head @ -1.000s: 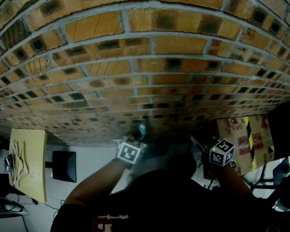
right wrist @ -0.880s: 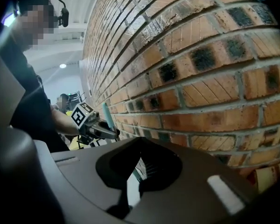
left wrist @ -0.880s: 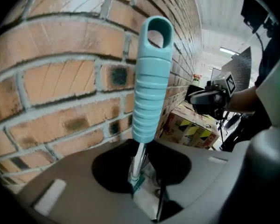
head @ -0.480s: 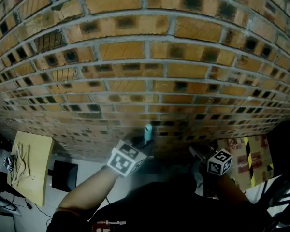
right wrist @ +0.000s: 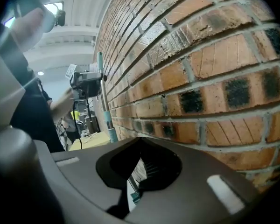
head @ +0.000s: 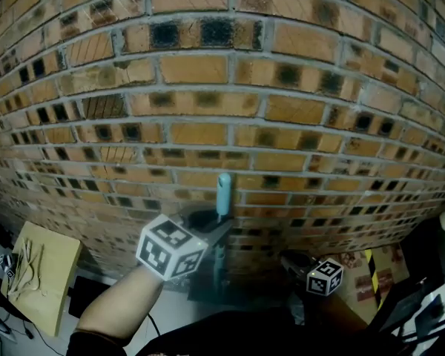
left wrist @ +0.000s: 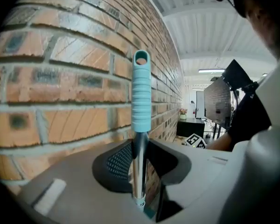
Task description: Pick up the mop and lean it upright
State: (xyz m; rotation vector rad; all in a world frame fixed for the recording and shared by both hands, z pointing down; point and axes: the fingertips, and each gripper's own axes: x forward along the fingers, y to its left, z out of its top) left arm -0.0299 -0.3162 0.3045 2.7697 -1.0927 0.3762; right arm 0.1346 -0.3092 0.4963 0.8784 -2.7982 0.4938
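Nearest, at the bottom of the left gripper view, the left hand-held gripper [left wrist: 139, 171] is closed on the mop [left wrist: 141, 92]. Its two dark pads press on the shiny metal pole from both sides. The pole stands upright between them, and the ribbed teal grip with a hole at its top rises above the jaws in the middle of the frame. In the head view this gripper's cube with square markers sits at the lower centre-left, at the end of the person's forearm [head: 115, 310], and the teal grip shows just above and to the right of it.

The right hand-held gripper [right wrist: 137, 176] grips nothing. Its jaws stand a little apart, and through the narrow gap I see only a pale surface, a thin rod and a small teal bit that I cannot name. In the head view its marker cube is at the lower right, well apart from the mop pole. In its own view the mop stands at the upper left, with the left gripper on it.

Behind the mop, the brick wall [head: 222, 73] fills most of the head view. The pole is just beside it; whether they touch, I cannot tell.

Farthest, at the lower left of the head view, a wooden worktop [head: 52, 288] carries some pale cords [head: 26, 262].
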